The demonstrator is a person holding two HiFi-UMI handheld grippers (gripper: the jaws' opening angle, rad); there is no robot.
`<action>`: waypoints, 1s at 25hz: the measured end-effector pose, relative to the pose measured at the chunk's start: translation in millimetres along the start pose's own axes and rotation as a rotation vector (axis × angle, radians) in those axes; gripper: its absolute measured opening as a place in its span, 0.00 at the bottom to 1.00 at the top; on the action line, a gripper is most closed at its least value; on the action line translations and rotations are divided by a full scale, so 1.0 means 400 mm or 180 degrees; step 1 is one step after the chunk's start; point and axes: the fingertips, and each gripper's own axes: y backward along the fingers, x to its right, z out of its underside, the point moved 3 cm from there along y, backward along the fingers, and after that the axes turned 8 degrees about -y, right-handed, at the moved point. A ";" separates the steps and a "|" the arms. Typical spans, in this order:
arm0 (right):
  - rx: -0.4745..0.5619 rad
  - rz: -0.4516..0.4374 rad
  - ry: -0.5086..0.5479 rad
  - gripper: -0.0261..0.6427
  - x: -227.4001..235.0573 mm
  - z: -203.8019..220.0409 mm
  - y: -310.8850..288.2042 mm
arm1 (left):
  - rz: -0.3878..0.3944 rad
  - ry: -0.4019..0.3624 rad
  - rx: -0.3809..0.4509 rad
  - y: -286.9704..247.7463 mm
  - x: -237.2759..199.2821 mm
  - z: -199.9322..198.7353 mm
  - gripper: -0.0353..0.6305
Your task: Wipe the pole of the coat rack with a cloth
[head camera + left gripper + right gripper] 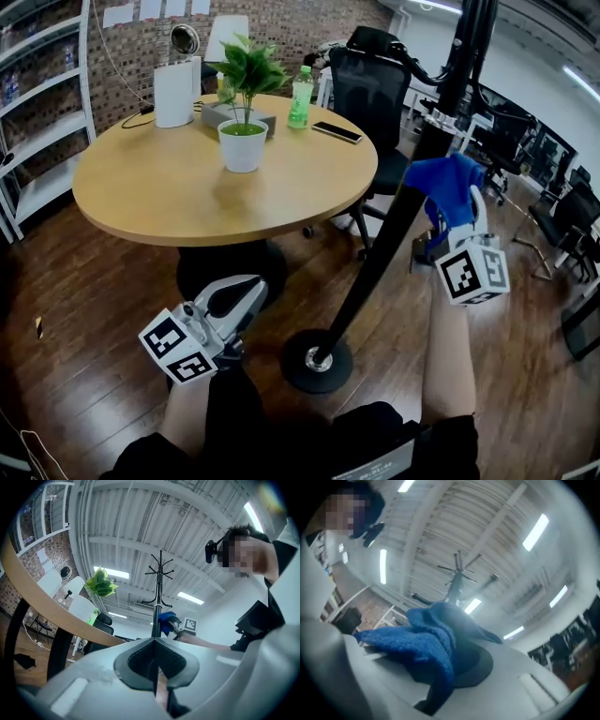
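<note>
The black coat rack pole (394,230) rises slanted from its round base (317,362) on the floor. A blue cloth (448,186) is bunched against the pole's right side, and my right gripper (459,220) is shut on it. In the right gripper view the blue cloth (426,644) covers the jaws, with the rack's hooks (457,571) above. My left gripper (239,298) hangs low at the left, away from the pole, shut and holding nothing. The left gripper view shows the pole (158,597), the cloth (166,622) and its own jaws pressed together.
A round wooden table (159,192) stands behind, bearing a potted plant (243,103), a green bottle (300,97), a phone (337,132) and a white appliance (173,94). A black office chair (370,103) stands near the pole. White shelving (37,112) lines the left wall.
</note>
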 end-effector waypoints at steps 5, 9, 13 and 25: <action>-0.0731 0.0370 -0.1170 0.07 0.115 0.373 0.192 | 0.0017 0.0042 -0.0132 -0.011 0.008 0.040 0.05; -0.1238 0.0690 -0.1968 0.07 0.134 0.684 0.407 | -0.0008 0.0117 -0.0277 -0.002 0.013 0.090 0.05; -0.1701 0.0923 -0.2303 0.07 0.111 0.898 0.579 | -0.0039 0.0172 -0.0410 0.003 0.012 0.132 0.05; -0.1760 0.0934 -0.2393 0.07 0.091 0.936 0.639 | 0.0019 0.0207 -0.0520 -0.034 0.022 0.180 0.05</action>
